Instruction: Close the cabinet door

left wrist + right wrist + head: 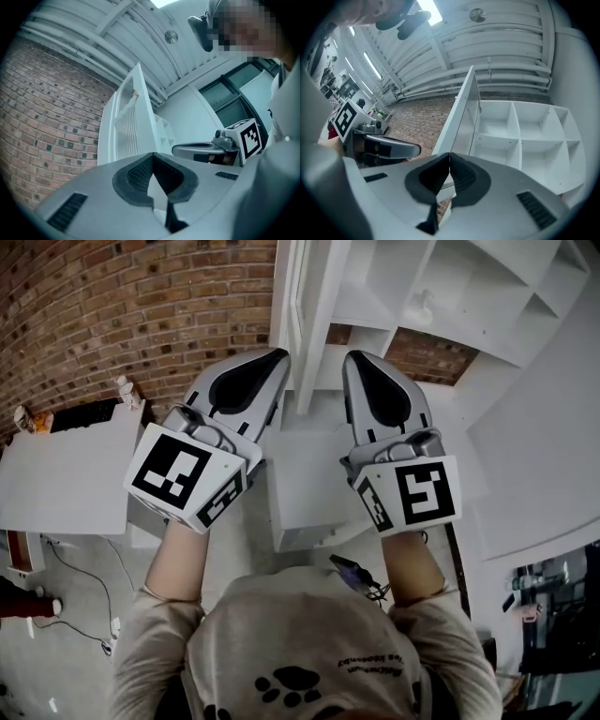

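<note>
Standing open, cabinet door (310, 329), between left gripper (278, 355) and right gripper (352, 358) (fingers (239, 382) closed)

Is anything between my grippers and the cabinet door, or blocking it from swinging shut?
Nothing visible. The cabinet door stands open, edge-on just ahead of the left gripper and right gripper, and nothing sticks out of the shelves.

The door (314, 324) runs off the top edge. The cabinet (487, 287) is cut off far right. On the left surface (66, 474), small things (125, 390) are too tiny to tell.
</note>
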`<state>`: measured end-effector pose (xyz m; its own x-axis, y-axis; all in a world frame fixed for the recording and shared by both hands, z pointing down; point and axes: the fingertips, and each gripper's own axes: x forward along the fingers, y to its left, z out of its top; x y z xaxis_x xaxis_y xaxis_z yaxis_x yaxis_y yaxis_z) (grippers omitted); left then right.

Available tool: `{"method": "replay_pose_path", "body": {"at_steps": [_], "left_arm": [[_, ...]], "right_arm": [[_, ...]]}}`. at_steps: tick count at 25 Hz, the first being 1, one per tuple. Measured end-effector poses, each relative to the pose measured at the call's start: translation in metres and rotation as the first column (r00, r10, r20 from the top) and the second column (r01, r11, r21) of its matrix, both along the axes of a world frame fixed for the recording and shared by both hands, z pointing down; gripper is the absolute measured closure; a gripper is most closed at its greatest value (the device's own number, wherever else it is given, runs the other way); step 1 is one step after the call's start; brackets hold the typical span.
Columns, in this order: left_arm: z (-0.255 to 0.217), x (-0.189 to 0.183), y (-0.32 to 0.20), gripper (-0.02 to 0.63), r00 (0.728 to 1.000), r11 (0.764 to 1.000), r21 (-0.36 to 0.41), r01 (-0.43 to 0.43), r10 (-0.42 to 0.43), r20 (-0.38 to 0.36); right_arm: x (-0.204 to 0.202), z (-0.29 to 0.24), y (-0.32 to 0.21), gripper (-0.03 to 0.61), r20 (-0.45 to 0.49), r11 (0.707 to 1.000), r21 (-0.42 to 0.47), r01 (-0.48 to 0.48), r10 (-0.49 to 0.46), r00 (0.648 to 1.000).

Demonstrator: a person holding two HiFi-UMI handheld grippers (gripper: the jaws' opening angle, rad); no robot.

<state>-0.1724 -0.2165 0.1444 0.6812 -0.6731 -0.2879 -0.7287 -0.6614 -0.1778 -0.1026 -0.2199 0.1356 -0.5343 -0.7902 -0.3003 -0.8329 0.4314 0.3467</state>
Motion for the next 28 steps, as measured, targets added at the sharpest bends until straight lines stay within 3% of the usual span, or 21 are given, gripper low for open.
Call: {"method": "replay_pose_path", "body": {"at_steps": [7, 15, 19, 28], "left_arm": [[-0.02, 0.003, -0.005, 0.606, 1.0, 0.999, 0.038, -0.002, 0.001, 0.017], [-0.032, 0.009, -0.009, 0.606, 0.998, 0.998, 0.031, -0.048, 0.047, 0.031], [-0.037, 0.006, -0.011, 0.604, 0.999, 0.999, 0.049, -0.02, 0.018, 0.045], [-0.046, 0.002, -0.016, 0.606, 0.999, 0.997, 0.081, 0.003, -0.007, 0.053]], "right_arm": [[-0.004, -0.022, 0.003, 0.566, -0.021, 1.0, 0.015, -0.004, 0.005, 1.0], [-0.01, -0.04, 0.003, 0.565, 0.03, 0.999, -0.02, 0.05, -0.05, 0.998], [-0.02, -0.049, 0.002, 0.48, 0.026, 0.997, -0.034, 0.068, -0.067, 0.997], [-0.029, -0.061, -0.011, 0.451, 0.077, 0.992, -0.096, 0.076, -0.068, 0.995]]}}
